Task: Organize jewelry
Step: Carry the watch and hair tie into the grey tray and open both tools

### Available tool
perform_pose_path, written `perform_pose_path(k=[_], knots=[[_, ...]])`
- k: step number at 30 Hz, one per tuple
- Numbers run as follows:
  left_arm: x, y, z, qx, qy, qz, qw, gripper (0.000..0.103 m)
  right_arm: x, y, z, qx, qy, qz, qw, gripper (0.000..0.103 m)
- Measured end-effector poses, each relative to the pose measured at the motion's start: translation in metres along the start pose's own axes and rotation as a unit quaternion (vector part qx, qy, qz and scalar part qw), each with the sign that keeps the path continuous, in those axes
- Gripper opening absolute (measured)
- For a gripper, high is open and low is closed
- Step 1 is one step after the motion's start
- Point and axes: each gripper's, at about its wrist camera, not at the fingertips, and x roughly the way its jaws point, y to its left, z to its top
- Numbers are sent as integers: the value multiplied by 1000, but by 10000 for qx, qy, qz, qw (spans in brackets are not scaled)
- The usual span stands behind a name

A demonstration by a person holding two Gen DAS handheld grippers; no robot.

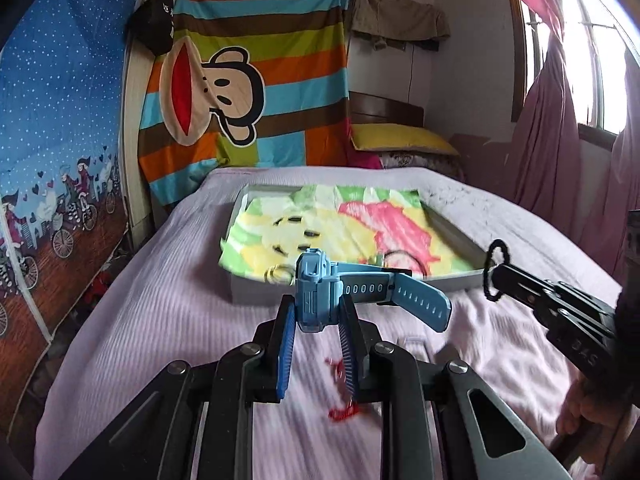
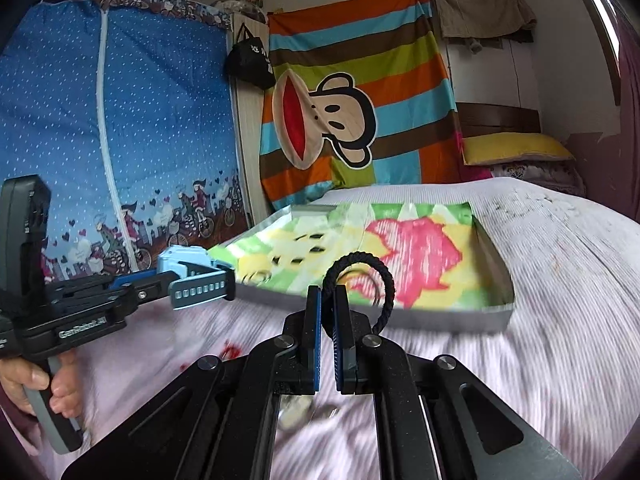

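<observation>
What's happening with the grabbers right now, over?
Left gripper shut on blue watch. Right gripper shut on black hair tie. Both short of the tray, path clear.

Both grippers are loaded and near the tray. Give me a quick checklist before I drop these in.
1. Left gripper holds the watch: ok, both pads clamp its blue body.
2. Watch strap hangs free to the right: ok, nothing snagged.
3. Right gripper holds the black hair tie: ok, but pinched only at one edge of the loop.
4. Tray has bare space on its cloth: ok.
5. Ring already in the tray near its front edge: ok, avoid landing on it.
6. Grippers over the tray: not ok, both sit short of its front wall.
</observation>
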Motion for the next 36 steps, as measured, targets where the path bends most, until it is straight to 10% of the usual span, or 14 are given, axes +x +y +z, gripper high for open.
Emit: perform_pose_path(k=[21,36], knots=[[118,-8,50,-149,827,628,9945,20,120,-40,24,328,861,-418,9949,5],[134,3,45,-376,1167,355,9918,28,137,-42,13,363,1265,-396,9905,6]])
